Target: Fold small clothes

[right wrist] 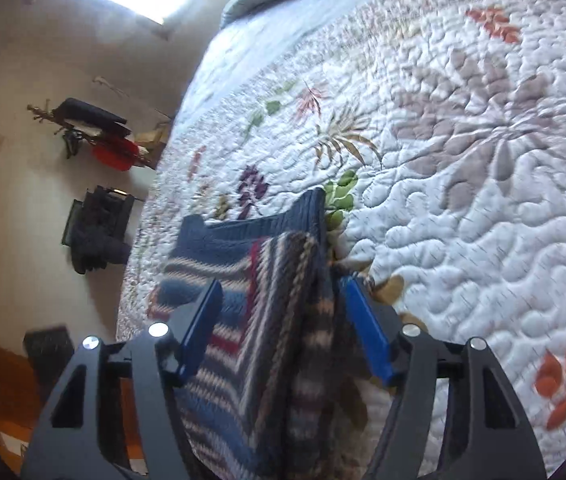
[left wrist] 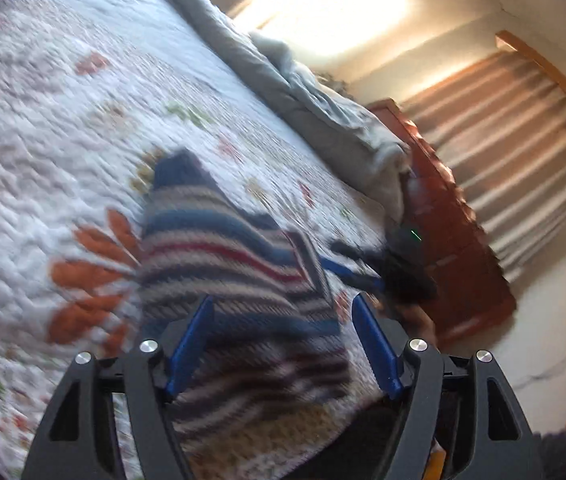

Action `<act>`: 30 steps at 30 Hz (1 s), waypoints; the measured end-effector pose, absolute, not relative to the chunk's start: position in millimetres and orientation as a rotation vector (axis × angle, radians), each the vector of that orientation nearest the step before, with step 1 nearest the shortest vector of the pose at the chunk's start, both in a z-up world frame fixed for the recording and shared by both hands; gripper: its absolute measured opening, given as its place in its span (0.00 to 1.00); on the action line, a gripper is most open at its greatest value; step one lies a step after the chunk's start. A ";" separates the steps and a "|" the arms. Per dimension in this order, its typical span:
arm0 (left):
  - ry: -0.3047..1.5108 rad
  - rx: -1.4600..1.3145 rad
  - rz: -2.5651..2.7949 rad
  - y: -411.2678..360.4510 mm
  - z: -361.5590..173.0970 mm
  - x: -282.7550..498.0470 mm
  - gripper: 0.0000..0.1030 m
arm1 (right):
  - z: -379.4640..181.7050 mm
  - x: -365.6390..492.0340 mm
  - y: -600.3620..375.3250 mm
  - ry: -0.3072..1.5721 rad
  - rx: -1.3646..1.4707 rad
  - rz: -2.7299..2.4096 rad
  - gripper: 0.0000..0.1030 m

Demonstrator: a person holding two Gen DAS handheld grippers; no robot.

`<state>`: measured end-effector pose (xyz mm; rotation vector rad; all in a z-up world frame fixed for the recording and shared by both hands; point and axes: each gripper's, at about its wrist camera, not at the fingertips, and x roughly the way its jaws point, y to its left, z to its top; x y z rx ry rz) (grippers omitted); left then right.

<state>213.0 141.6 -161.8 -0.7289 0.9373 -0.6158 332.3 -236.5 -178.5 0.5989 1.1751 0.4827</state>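
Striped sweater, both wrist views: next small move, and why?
Probably lift both claws clear. The striped sweater already lies folded on the quilt, a flap doubled over its middle. The left claw and right claw stand open around it, pads not pressing.

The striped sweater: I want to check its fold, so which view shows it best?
The right wrist view: the sweater is sharper there, with a folded-over panel lying across its stripes and the blue edge on the quilt. The left wrist view shows the sweater badly blurred, its layers hard to separate.
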 end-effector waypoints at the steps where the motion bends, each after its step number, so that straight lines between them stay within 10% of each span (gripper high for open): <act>1: 0.948 -0.736 -0.629 134.0 -167.0 210.2 0.70 | -181.8 339.6 -228.7 1.187 0.597 0.487 0.37; 2: 0.963 -0.739 -0.635 127.8 -174.8 206.9 0.70 | -182.6 342.4 -221.9 1.191 0.585 0.493 0.09; 12: 1.017 -0.850 -0.630 109.5 -226.4 185.0 0.69 | -195.9 328.2 -243.7 1.117 0.566 0.350 0.23; 21: 1.025 -0.863 -0.610 112.6 -227.6 181.8 0.74 | -157.9 251.4 -192.6 1.099 0.412 0.468 0.20; 23: 1.029 -0.877 -0.609 112.8 -227.5 181.3 0.75 | -179.3 253.9 -199.2 1.123 0.386 0.392 0.00; 30: 1.039 -0.885 -0.582 111.2 -222.2 176.7 0.83 | -151.0 203.5 -207.8 1.046 0.484 0.454 0.09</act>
